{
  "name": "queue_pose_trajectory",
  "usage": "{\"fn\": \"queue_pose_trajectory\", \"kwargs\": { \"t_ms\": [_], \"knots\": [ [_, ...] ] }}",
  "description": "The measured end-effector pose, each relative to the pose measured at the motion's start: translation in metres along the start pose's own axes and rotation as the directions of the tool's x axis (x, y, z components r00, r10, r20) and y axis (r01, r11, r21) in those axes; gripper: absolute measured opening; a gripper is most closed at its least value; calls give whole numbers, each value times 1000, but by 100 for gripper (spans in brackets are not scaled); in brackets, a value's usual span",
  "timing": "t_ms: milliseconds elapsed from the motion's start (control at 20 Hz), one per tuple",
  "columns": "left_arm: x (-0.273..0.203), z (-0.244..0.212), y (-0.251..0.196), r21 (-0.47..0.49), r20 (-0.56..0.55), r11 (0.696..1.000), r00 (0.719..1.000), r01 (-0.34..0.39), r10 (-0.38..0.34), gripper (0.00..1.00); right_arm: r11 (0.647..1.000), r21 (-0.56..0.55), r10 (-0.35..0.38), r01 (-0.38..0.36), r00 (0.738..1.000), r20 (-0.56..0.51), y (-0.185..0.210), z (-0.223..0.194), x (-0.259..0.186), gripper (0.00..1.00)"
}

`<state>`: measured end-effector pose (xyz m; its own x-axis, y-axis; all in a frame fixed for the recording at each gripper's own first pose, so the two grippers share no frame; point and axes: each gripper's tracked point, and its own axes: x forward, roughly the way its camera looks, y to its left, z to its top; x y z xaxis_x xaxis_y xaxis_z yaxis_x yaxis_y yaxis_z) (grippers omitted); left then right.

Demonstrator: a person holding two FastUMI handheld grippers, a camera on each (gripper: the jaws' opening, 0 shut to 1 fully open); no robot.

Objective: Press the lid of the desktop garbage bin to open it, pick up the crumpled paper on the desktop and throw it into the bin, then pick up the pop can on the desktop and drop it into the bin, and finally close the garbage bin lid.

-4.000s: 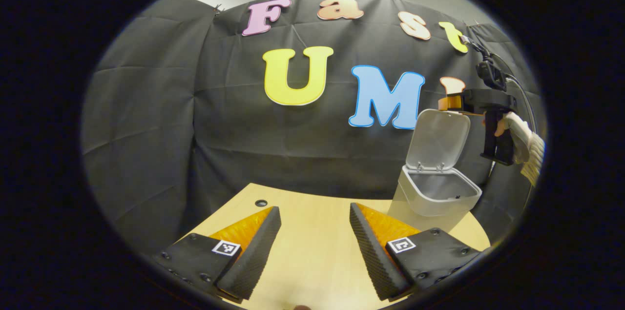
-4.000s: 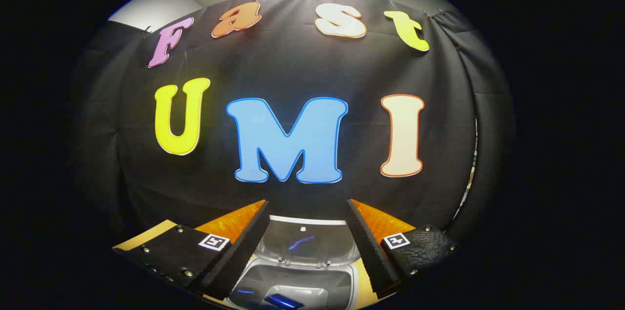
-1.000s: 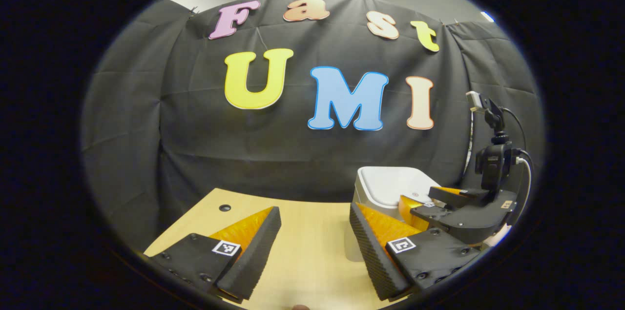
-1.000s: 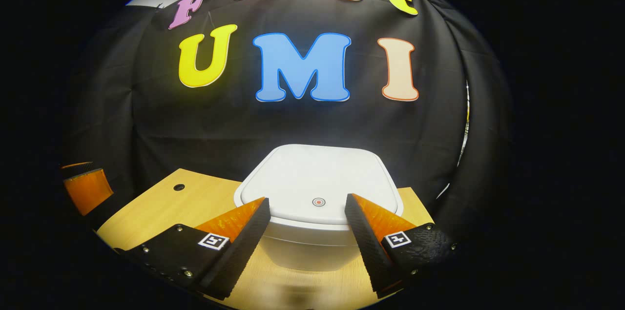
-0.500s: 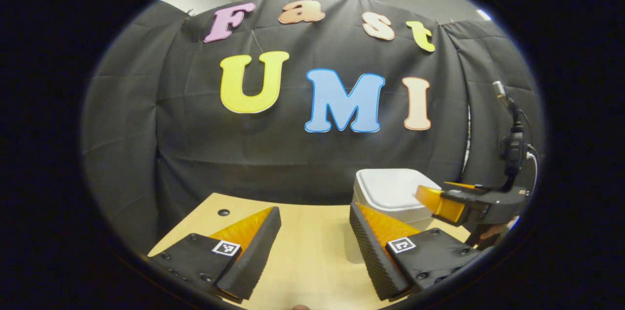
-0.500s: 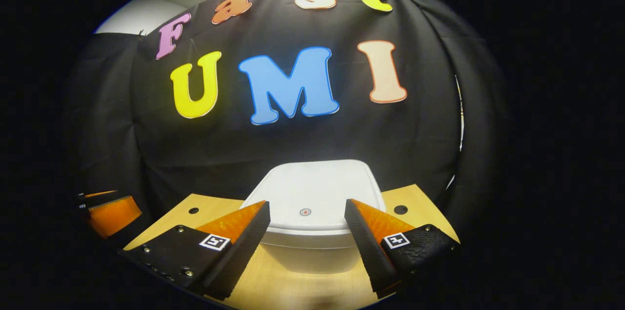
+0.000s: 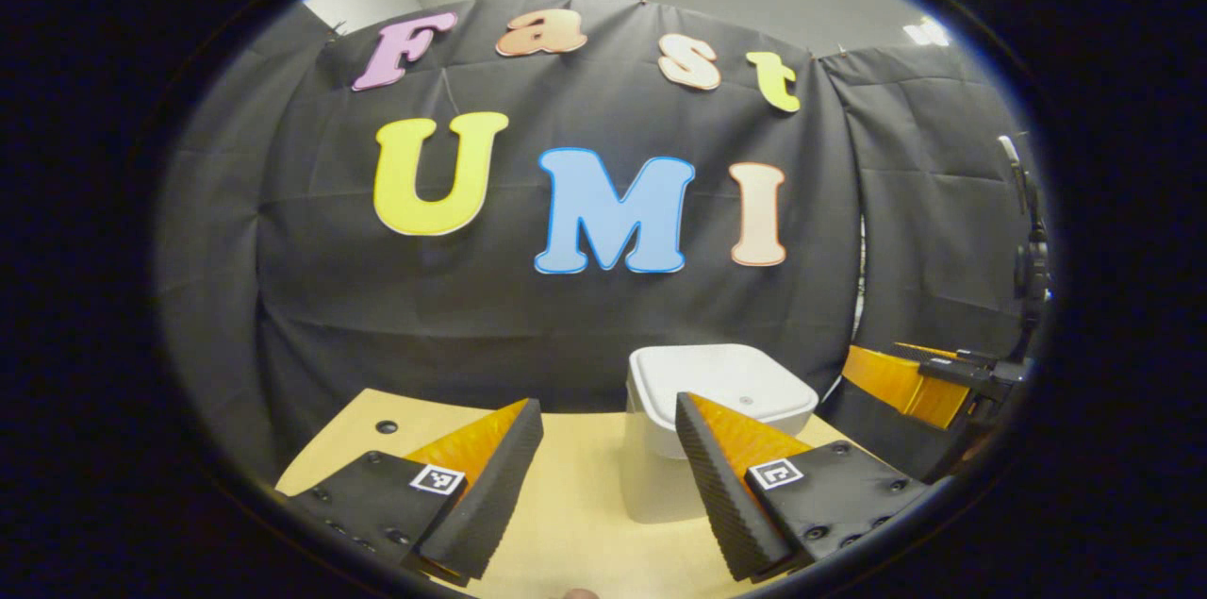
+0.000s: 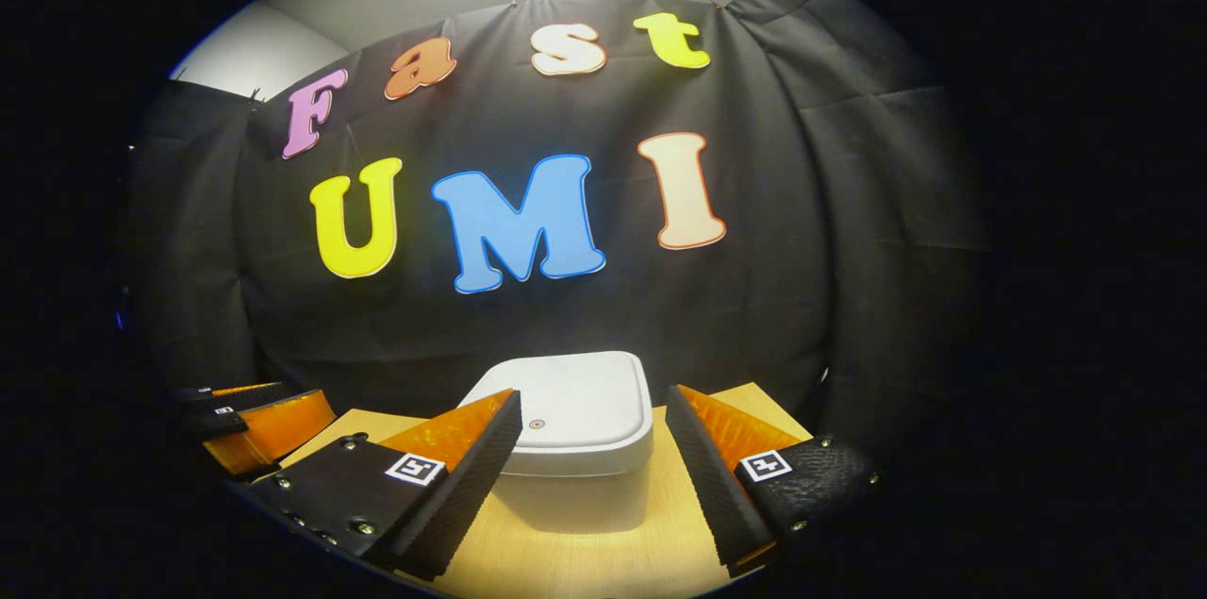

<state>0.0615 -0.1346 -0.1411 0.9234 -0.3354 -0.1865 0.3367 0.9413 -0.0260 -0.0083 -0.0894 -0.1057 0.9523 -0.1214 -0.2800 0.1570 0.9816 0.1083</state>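
With the lid [image 8: 575, 406] down flat on the bin [image 8: 570, 486], hold both empty, wide-open grippers, right [image 8: 589, 476] and left [image 7: 608, 476], off it.

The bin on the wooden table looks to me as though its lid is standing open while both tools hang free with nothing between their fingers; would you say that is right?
Not quite: the lid is shut flat on the bin, as the right gripper view shows. The rest holds: the bin stands on the wooden table, and the right tool and left tool are both open with nothing between their fingers.
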Motion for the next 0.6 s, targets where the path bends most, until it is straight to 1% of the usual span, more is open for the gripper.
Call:
{"fn": "queue_pose_trajectory", "kwargs": {
  "t_ms": [150, 250, 300, 350, 400, 450, 600],
  "knots": [
    [6, 2, -28, 17, 4, 998, 998, 63, -63, 95, 998, -28, -51, 52, 999, 10, -20, -2, -18, 98],
    [9, 5, -49, 31, 13, 994, 994, 106, -107, 94, 994, -59, -88, 90, 996, 29, -35, 4, -30, 98],
    [11, 6, -59, 42, 17, 992, 992, 123, -124, 96, 992, -70, -103, 106, 994, 37, -44, 7, -36, 98],
    [12, 8, -69, 53, 22, 990, 991, 134, -136, 94, 990, -76, -113, 116, 993, 46, -52, 11, -41, 98],
    [14, 9, -78, 63, 27, 988, 990, 138, -140, 95, 989, -82, -118, 123, 992, 52, -59, 13, -46, 100],
    [14, 12, -86, 68, 37, 990, 991, 127, -130, 95, 988, -93, -121, 127, 991, 59, -67, 15, -50, 98],
    [9, 27, -115, 83, 93, 992, 991, 93, -101, 96, 981, -142, -116, 131, 987, 111, -93, 32, -56, 98]
  ]
}}
